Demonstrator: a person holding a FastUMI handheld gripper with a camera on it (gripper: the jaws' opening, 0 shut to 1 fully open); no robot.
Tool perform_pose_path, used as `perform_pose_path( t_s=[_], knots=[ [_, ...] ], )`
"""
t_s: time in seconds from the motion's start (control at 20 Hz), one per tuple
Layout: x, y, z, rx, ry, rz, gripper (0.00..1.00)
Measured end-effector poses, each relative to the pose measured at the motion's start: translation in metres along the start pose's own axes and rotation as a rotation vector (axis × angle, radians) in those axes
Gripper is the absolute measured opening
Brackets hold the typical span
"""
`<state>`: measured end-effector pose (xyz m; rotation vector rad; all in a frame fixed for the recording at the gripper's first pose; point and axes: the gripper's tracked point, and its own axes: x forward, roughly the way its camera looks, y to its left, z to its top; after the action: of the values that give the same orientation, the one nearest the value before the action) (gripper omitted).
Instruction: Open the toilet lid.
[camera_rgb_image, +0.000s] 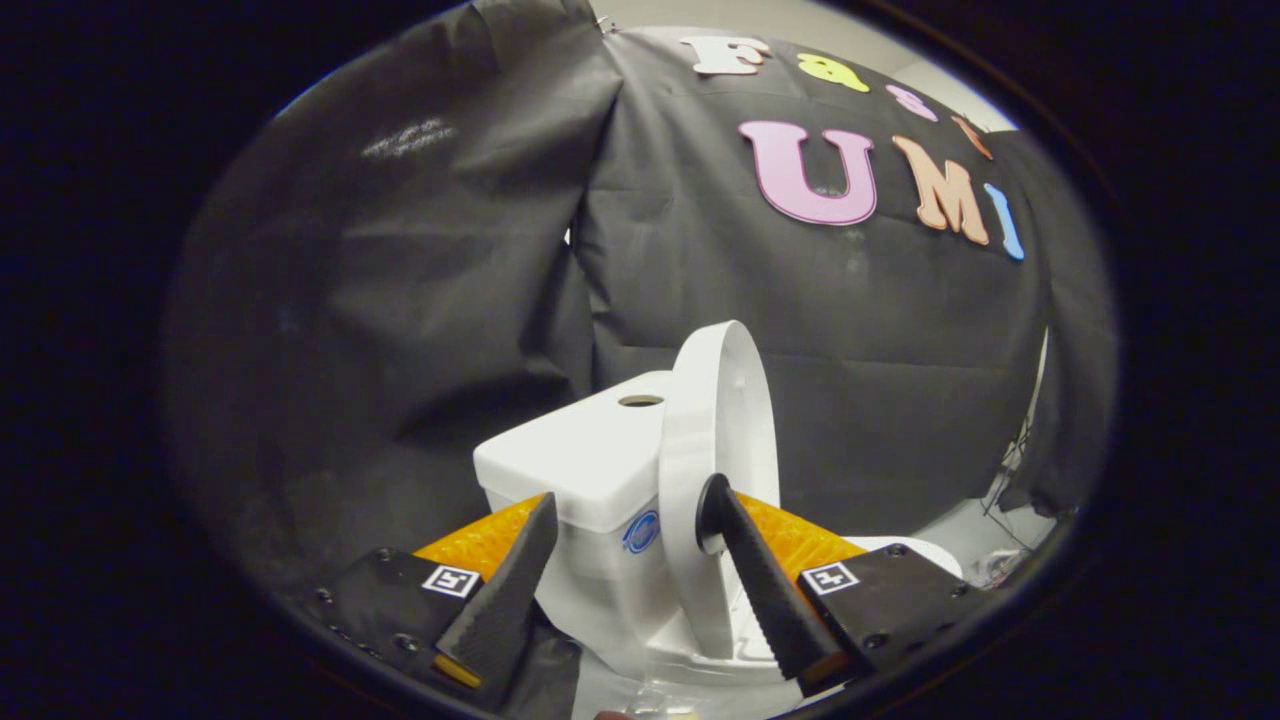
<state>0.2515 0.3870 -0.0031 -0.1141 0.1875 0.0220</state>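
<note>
The gripper had its fingers spread wide apart, and they held nothing between them. A small white toilet stood just ahead of the fingers, in front of the black cloth wall. Its lid was already raised and stood almost upright, seen from its edge, with its back close to the tank. Whether the lid touched the tank, I could not tell.

The right finger had its tip at the lower edge of the raised lid; it seemed to touch the rim there, but the contact was not clear. The left finger was apart from the lid, in front of the tank's left side. The tank had a flat top with a round hole in it, and a blue round mark was on its front. The base of the toilet was visible low between the two fingers.
</note>
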Motion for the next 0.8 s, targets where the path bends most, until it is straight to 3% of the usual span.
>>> perform_pose_path(
  t_s=[0.3,0.8],
  knots=[
    [-0.016,0.002,-0.002,0.001,0.029,0.082,1.00],
    [-0.072,-0.028,0.025,-0.039,-0.049,0.108,1.00]
  ],
)
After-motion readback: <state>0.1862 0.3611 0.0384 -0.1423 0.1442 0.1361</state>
